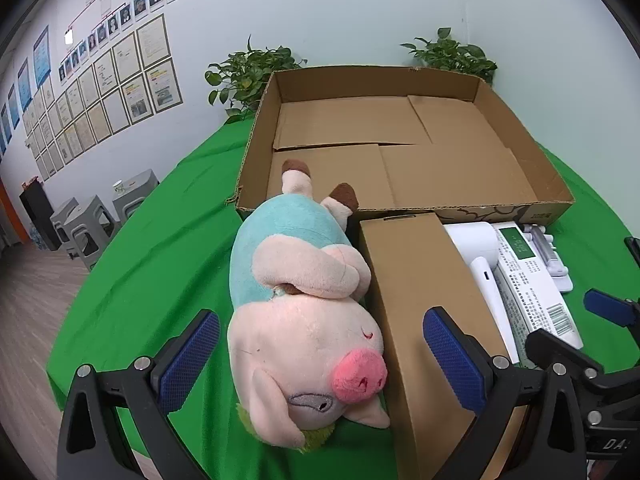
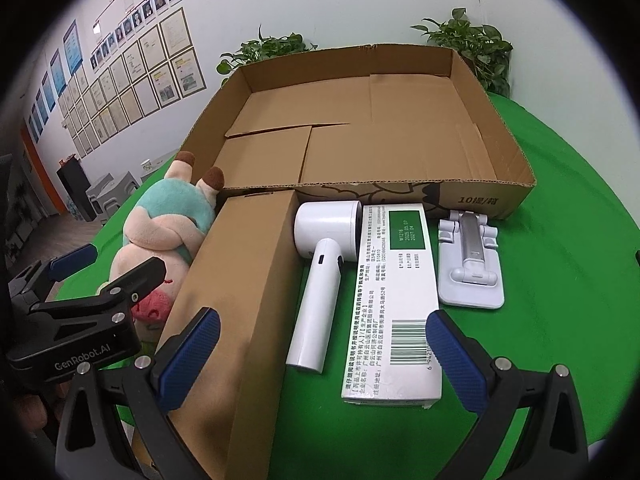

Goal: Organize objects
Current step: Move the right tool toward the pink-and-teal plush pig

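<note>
A plush pig (image 1: 308,320) in a teal shirt lies on the green cloth, its feet against the wide, shallow cardboard tray (image 1: 256,148). My left gripper (image 1: 320,356) is open, its blue pads on either side of the pig's head and the near end of a closed brown box (image 1: 420,300). In the right wrist view my right gripper (image 2: 324,356) is open above the brown box (image 2: 240,280), a white handheld device (image 2: 320,276) and a white-and-green carton (image 2: 392,300). A white folding stand (image 2: 470,264) lies to the right. The tray (image 2: 492,196) holds only flat cardboard.
Two potted plants (image 1: 256,72) (image 1: 452,52) stand behind the tray against the wall. Grey stools (image 1: 88,228) stand on the floor to the left of the round green table (image 1: 160,248). The left gripper (image 2: 76,280) shows at the left of the right wrist view.
</note>
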`<control>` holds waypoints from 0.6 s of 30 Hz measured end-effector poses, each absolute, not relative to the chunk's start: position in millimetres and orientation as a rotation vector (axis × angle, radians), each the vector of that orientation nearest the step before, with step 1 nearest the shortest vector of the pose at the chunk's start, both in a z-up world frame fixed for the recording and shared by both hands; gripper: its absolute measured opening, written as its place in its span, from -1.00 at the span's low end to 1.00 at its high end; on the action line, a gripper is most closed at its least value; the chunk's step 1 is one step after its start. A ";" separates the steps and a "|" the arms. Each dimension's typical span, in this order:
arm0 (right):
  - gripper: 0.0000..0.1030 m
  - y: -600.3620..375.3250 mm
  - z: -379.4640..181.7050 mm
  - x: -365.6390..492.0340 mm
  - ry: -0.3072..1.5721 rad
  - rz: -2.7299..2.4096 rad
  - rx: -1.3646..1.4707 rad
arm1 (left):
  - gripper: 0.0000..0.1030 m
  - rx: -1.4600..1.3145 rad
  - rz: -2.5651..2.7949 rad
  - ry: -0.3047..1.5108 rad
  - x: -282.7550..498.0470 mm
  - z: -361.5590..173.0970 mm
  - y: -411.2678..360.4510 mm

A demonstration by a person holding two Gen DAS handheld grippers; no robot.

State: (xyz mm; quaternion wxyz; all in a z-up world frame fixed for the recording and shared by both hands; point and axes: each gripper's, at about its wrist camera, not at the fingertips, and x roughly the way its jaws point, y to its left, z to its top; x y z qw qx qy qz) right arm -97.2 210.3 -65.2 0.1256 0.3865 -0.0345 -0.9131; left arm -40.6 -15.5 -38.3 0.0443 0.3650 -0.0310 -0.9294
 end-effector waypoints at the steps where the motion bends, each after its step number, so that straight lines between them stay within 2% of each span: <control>1: 0.99 208.9 -65.5 -96.6 -0.100 -2.655 1.128 | 0.99 1.116 -2.850 -0.087 -39.7 -38.0 -16.2; 18: 0.99 201.7 -57.0 -96.0 -0.057 -2.672 1.114 | 0.99 1.113 -2.918 -0.009 -36.3 -29.4 -23.0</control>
